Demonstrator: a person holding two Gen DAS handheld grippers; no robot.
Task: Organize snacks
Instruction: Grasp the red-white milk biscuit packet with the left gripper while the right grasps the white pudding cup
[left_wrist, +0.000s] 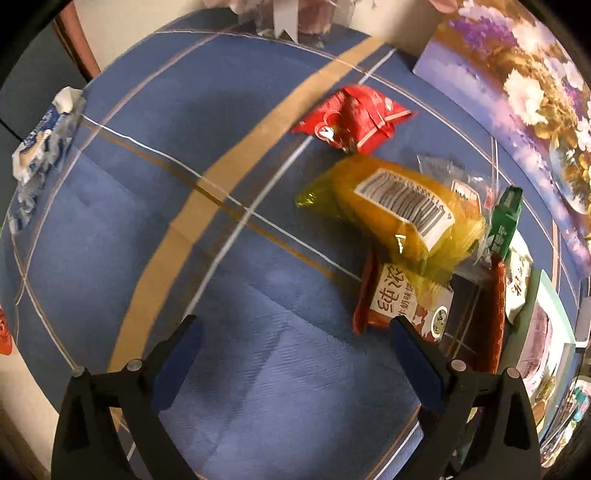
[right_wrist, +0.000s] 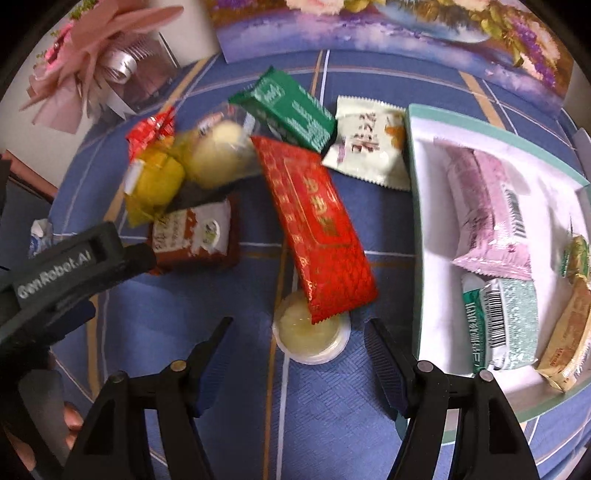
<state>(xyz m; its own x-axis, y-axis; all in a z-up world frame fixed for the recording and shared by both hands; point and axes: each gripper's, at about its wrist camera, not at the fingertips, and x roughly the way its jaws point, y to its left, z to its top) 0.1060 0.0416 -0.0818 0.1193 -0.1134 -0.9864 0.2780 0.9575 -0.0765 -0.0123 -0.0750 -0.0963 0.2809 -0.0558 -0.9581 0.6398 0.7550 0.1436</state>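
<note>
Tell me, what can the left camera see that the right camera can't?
Only the left wrist view shows the blue-and-white packet at the table's far edge properly, and the yellow bag's barcode.

Only the right wrist view shows inside the white box, with its pink packet, plus the little jelly cup and the pale packet.

Both show the blue tablecloth, the long red packet, the green packet, and open, empty tongs: left tongs, right tongs.
</note>
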